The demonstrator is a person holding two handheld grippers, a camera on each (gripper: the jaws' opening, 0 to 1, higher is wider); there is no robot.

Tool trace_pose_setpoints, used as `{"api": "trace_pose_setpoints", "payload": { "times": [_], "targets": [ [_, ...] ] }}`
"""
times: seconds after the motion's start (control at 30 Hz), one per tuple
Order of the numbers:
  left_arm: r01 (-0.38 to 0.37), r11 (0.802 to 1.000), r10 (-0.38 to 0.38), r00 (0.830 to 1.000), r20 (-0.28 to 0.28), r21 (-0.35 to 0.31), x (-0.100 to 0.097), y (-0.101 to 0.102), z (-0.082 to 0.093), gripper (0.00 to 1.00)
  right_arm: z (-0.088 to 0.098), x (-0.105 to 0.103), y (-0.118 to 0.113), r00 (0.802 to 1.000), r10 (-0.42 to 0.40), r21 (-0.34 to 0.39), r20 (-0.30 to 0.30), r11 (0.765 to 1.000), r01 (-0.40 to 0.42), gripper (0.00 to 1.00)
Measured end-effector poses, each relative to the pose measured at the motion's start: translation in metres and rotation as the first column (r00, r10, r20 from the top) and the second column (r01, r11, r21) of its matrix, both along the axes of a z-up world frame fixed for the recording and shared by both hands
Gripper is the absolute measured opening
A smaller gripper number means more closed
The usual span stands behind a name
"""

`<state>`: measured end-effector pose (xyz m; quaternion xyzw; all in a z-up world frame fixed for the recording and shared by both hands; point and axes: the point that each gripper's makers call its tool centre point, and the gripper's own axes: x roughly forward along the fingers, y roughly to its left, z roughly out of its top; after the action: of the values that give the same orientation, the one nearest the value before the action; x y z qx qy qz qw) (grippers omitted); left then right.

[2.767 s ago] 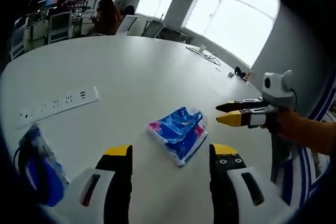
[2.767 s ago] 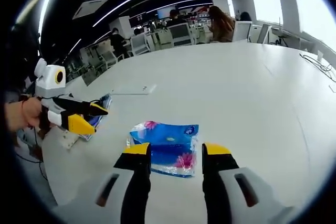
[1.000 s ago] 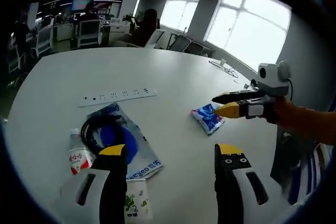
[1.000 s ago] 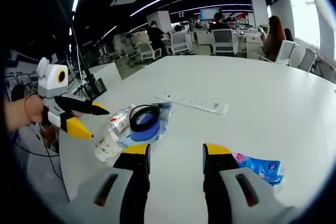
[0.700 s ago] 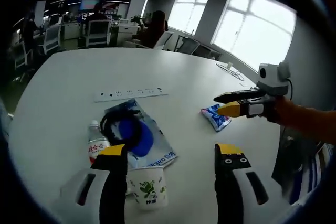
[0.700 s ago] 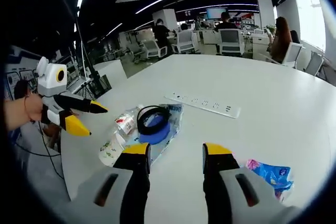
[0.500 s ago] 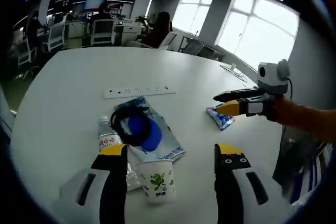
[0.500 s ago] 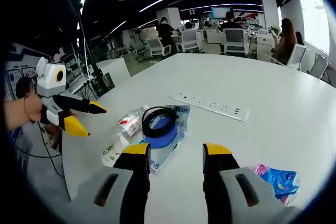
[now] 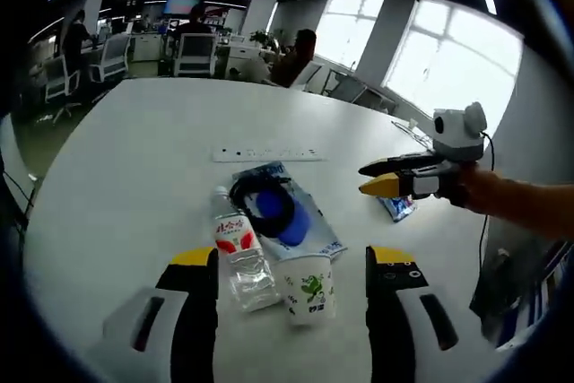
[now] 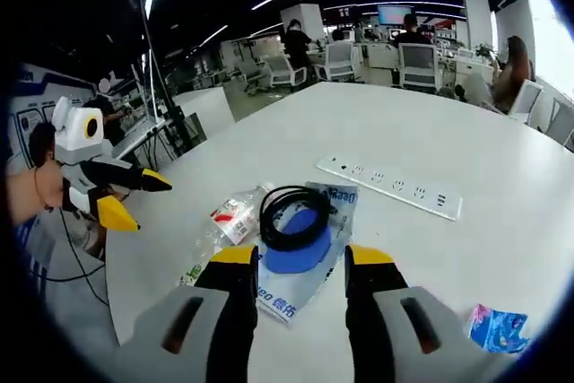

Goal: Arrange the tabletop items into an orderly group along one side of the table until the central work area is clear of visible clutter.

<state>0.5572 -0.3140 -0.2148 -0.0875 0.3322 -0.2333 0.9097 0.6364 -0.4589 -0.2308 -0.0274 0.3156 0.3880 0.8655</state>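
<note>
Both cameras have swung round since a moment ago, and the cluster of clutter that sat off to one side now lies squarely ahead of each gripper, while the blue tissue pack has slid out to the edge of the right gripper view. In the left gripper view the left gripper hangs over the white table with its yellow-tipped jaws apart and nothing between them; just beyond them a paper cup with a green print stands upright, a water bottle with a red label lies on its side beside it, and behind both sits a clear bag with a blue disc inside and a coiled black cable on top. A white power strip lies farther back. The right gripper comes in from the right, held in a hand, jaws apart, empty, above the blue tissue pack. From the right gripper view, the right gripper also stands open over the bag, and the left gripper shows at the left, jaws spread.
</note>
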Motion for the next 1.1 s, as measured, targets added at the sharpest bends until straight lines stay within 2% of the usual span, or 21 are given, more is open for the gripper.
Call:
{"api": "trace_pose_setpoints", "payload": {
  "times": [0.3,0.5,0.93,1.1],
  "targets": [
    [-0.047,0.999,0.047,0.999,-0.001,-0.01,0.0,0.031,-0.005,0.67,-0.015,0.014,0.034,1.0,0.02,-0.015,-0.023,1.0,-0.021,0.36],
    [-0.06,0.998,0.06,0.998,0.001,-0.011,0.003,0.046,-0.008,0.67,-0.022,0.02,0.048,0.999,0.015,-0.021,-0.038,1.0,-0.016,0.36],
    [-0.078,0.996,0.078,0.997,-0.01,-0.039,0.008,0.059,-0.022,0.66,-0.037,0.033,0.059,0.998,0.016,-0.054,-0.054,0.998,-0.019,0.36],
    [-0.086,0.995,0.085,0.996,-0.006,-0.047,0.012,0.065,-0.025,0.66,-0.045,0.045,0.06,0.998,0.001,-0.063,-0.057,0.998,-0.005,0.35]
  ]
}}
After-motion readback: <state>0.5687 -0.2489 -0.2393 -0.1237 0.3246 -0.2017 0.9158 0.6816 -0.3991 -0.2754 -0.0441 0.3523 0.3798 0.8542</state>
